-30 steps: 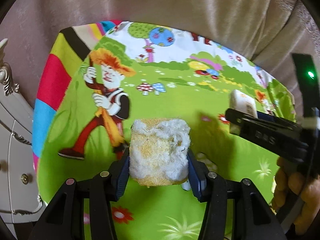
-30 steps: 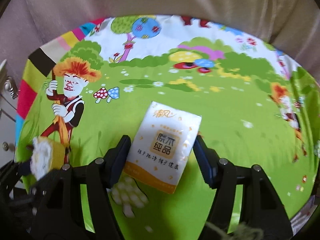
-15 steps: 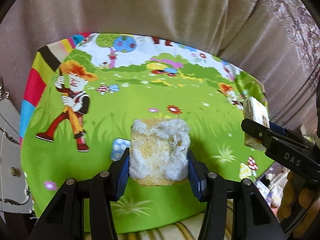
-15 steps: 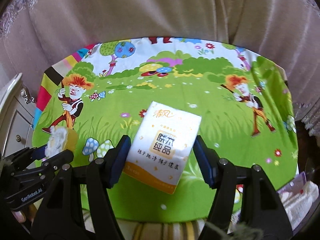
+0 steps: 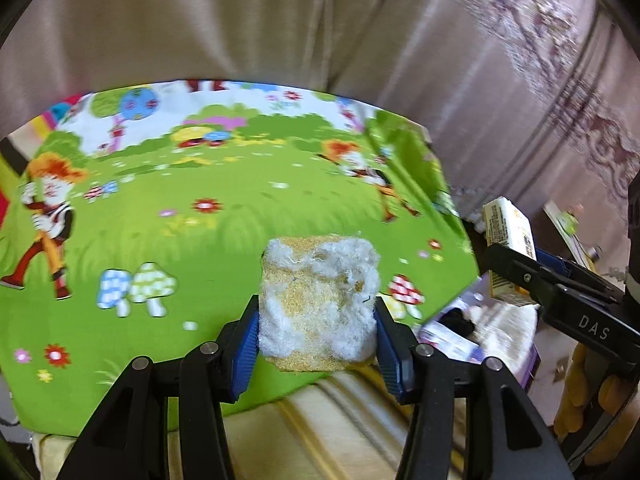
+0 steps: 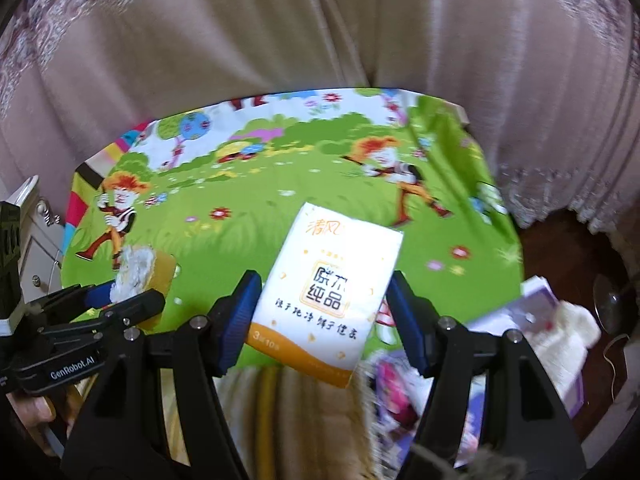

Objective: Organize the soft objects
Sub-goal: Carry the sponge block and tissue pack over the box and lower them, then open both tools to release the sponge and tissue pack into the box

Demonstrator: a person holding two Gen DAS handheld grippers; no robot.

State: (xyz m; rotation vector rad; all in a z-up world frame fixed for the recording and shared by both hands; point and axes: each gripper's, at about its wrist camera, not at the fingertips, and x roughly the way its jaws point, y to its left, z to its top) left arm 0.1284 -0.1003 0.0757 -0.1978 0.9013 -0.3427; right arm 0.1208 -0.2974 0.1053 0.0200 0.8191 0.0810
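Sponge (image 5: 318, 304), yellow and matted with white fluff, is pinched between the blue pads of the left gripper (image 5: 316, 330) and held above the near edge of the cartoon-printed green cloth (image 5: 168, 248). Beside it, a white and orange tissue pack (image 6: 328, 292) is clamped in the right gripper (image 6: 324, 316), above a striped beige surface (image 6: 296, 420); pale curtains (image 6: 320, 32) hang behind

Likely a home: cartoon bedsheet (image 5: 240, 240), draped curtains (image 6: 280, 32), white dresser (image 6: 38, 248).
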